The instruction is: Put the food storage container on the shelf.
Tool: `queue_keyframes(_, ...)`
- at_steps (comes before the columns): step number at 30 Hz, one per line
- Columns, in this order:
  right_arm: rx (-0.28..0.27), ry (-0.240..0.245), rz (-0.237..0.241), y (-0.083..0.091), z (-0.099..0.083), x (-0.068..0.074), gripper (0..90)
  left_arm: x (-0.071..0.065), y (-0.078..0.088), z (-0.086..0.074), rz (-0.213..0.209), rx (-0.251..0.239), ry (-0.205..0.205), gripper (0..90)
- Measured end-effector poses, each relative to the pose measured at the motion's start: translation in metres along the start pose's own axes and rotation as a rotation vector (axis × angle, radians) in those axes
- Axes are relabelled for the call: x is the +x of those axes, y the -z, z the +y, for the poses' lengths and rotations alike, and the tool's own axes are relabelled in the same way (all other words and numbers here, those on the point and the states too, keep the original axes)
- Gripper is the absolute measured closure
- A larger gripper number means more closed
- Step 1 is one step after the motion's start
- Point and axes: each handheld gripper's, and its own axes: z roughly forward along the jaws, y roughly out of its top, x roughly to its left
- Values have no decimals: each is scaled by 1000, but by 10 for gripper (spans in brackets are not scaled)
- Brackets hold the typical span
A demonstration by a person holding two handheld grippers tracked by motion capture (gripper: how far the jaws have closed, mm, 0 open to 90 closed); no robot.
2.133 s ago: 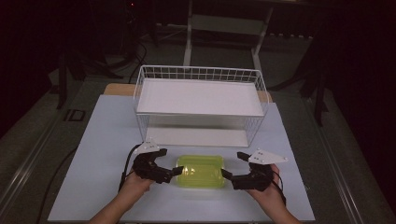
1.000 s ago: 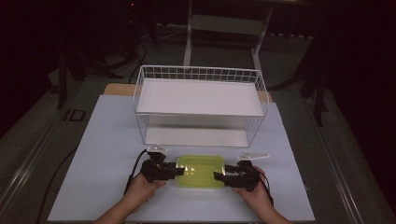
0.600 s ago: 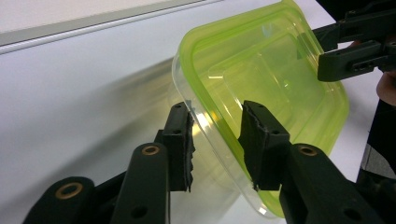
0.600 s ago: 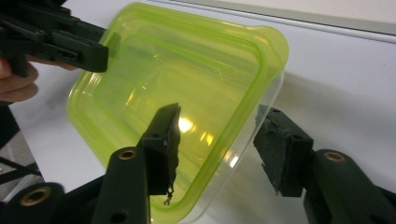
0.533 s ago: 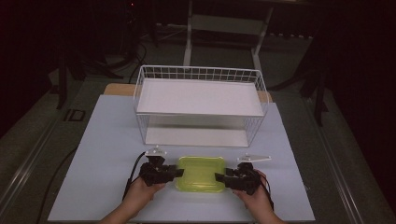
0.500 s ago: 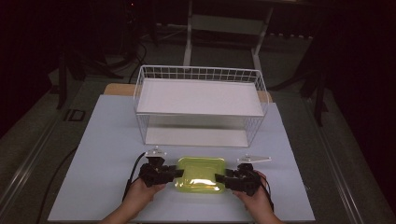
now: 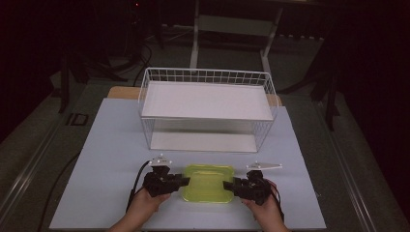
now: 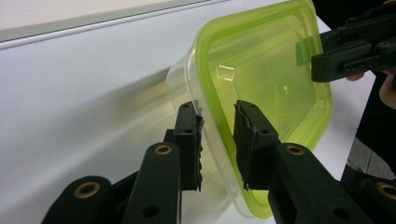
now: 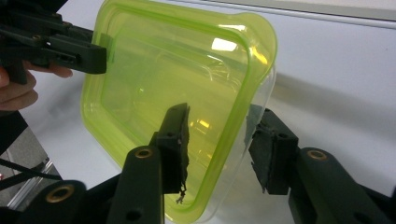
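The box (image 7: 208, 182), clear with a green lid, sits near the table's (image 7: 106, 145) near edge, in front of the wire rack (image 7: 207, 108). The left gripper (image 7: 180, 181) is at its left end and the right gripper (image 7: 231, 185) at its right end. Two seconds ago both stood off from the ends; now each straddles the rim.

Both sets of jaws have just been closing. In the left gripper view the pads bracket the lid edge, touching or nearly so. In the right gripper view one jaw lies over the lid and the other outside the wall; firm contact cannot be confirmed.

Judgement: the two-handed grasp is nearly set, and the lift toward the rack is not yet begun.
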Motion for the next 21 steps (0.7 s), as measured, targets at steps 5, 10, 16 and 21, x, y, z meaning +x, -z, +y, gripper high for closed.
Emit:
queue_keyframes(5, 0, -25, -19, 2, 0, 0, 720, -4, 3, 0, 12, 1, 10, 748)
queue_keyframes(10, -8, -36, -17, 5, 1, -1, 752, -6, 6, 1, 13, -20, 27, 786)
queue_keyframes(16, -13, -47, -2, 5, 3, -2, 756, -8, 12, 4, 28, -45, 18, 805)
queue_keyframes(21, -46, -21, -5, 10, 13, 2, 764, -9, 18, 11, 40, -79, 6, 805)
